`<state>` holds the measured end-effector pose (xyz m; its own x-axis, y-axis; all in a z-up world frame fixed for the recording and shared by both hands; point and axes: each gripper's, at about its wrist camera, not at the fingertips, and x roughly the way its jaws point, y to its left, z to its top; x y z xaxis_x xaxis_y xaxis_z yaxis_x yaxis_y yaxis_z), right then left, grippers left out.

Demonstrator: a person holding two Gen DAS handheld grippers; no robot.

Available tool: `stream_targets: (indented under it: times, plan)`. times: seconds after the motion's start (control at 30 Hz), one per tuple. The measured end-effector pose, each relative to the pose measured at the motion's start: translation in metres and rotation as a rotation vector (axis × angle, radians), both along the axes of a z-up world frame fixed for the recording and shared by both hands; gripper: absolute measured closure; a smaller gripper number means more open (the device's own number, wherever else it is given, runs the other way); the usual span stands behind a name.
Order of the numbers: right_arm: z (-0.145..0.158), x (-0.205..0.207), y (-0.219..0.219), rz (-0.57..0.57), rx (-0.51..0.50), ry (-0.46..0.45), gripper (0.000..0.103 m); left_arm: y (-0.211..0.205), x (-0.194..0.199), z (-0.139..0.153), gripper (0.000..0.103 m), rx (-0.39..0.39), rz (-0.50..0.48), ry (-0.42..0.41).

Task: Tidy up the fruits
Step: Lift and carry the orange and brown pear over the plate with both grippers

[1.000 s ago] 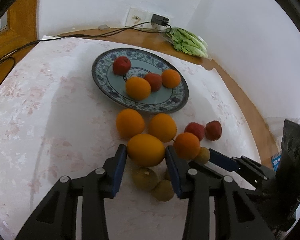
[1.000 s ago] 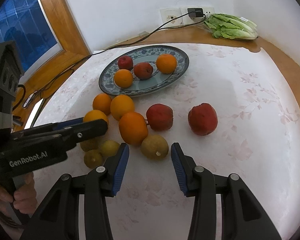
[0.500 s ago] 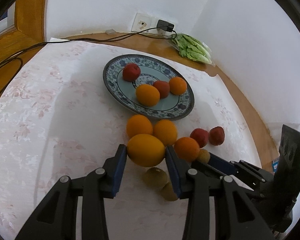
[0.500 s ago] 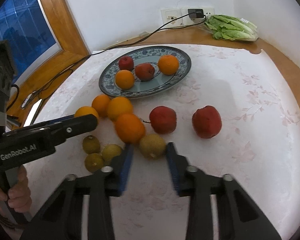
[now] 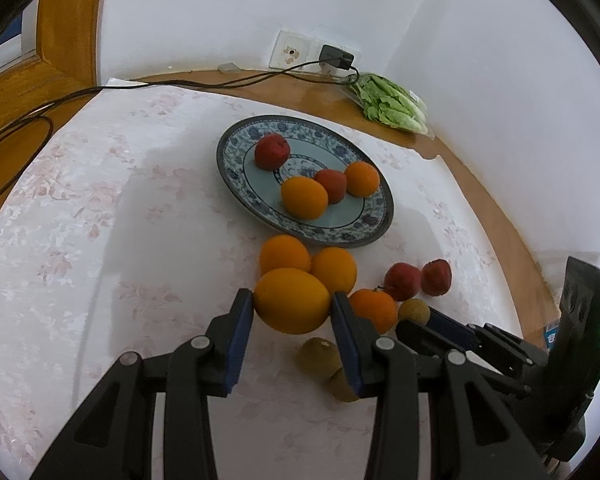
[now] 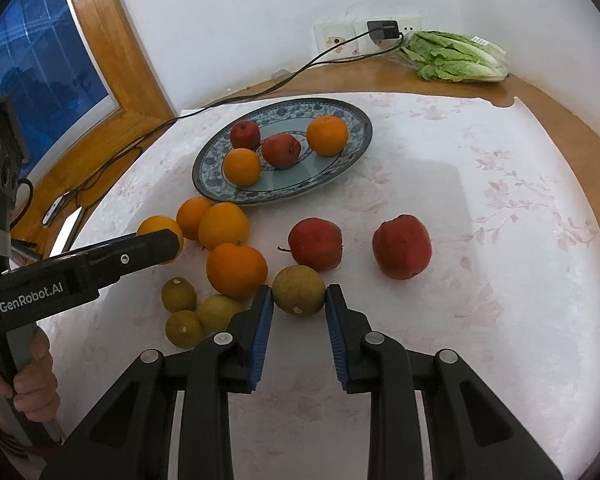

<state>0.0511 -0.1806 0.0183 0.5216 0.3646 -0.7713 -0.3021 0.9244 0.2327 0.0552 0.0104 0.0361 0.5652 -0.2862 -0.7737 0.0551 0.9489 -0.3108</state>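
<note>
In the left wrist view my left gripper (image 5: pixel 291 298) is shut on a large orange (image 5: pixel 290 312), held just above the cloth in front of two other oranges (image 5: pixel 334 270). My right gripper (image 6: pixel 299 294) is shut on a round brown fruit (image 6: pixel 299 286) that rests on the cloth. The blue patterned plate (image 6: pixel 356 120) behind holds two oranges and two red apples. Loose on the cloth are three oranges (image 6: pixel 236 270), two red apples (image 6: pixel 315 244) and three small brown fruits (image 6: pixel 179 294). From the right wrist view, the left gripper (image 6: pixel 156 244) hides most of its orange.
A bagged lettuce (image 6: pixel 456 56) lies at the back by the wall socket, from which a black cable (image 6: pixel 260 92) runs left across the wooden sill. A person's hand (image 6: pixel 32 380) grips the left tool. The table's wooden rim (image 5: pixel 496 216) curves along the right.
My right gripper's jaws have closed from wide apart onto the brown fruit. My left gripper has lifted its orange a little off the cloth.
</note>
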Motion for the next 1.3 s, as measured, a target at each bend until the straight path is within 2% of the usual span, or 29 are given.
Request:
stream_targets:
  times: [0.37, 0.73, 1.3]
  plan:
    - [0.014, -0.003, 0.002, 0.014, 0.010, -0.037, 0.075, 0.000, 0.001, 0.012, 0.061, 0.016, 0.002, -0.028]
    - [0.027, 0.011, 0.003, 0.020, 0.012, -0.058, 0.075, 0.002, 0.023, 0.020, 0.061, 0.038, 0.016, -0.050]
    - [0.029, 0.050, 0.020, 0.035, 0.006, -0.074, 0.075, 0.002, 0.070, 0.009, 0.061, 0.053, 0.015, -0.041]
